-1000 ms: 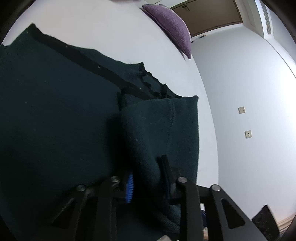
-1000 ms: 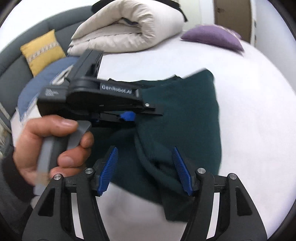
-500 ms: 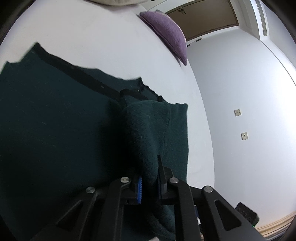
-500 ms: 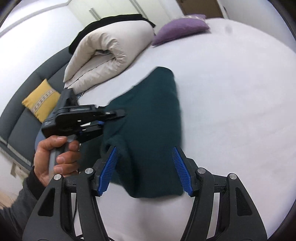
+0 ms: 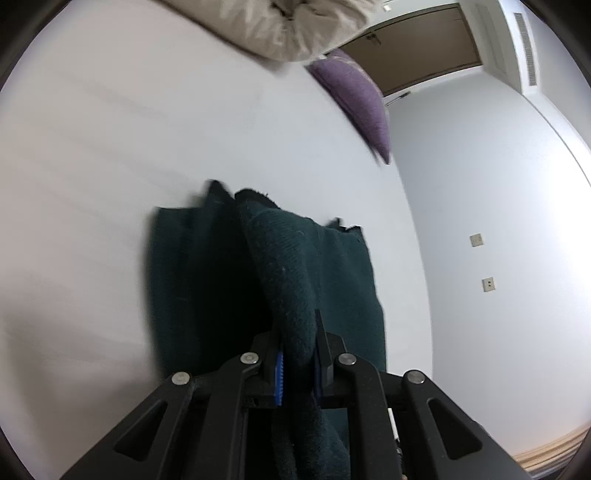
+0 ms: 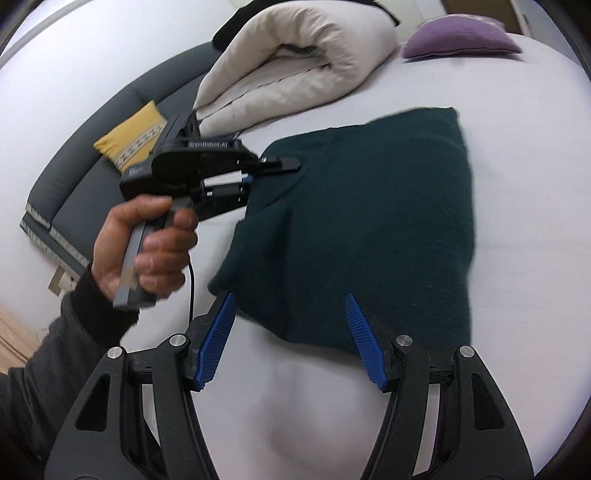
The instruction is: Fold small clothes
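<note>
**Left gripper now pinches the fold; right gripper has backed off**

Close up in the left wrist view, the left gripper (image 5: pixel 298 363) is squeezed nearly shut on a thick ridge of the dark green sweater (image 5: pixel 317 280). A second ago its fingers were wide apart with the cloth loose between them. Now the cloth is pinched tight and lifted, and less of the sweater spreads out in front of it than before. I think that means one fold is being carried over.

In the right wrist view, the right gripper (image 6: pixel 291 339) is wide open and holds nothing. The near edge of the sweater (image 6: pixel 369 229) lies just past its blue pads (image 6: pixel 216 341). A second ago this gripper sat low with cloth bunched between its fingers; now it has pulled back and looks down on the whole thing. The sweater looks like a neat block, already folded at least once.

A bit farther, the left hand (image 6: pixel 147 243) holds its tool at the sweater's left edge.

The sweater rests on the white bed (image 6: pixel 524 192). Far behind it are a rolled cream duvet (image 6: pixel 295 62) and a purple pillow (image 6: pixel 458 35).
</note>
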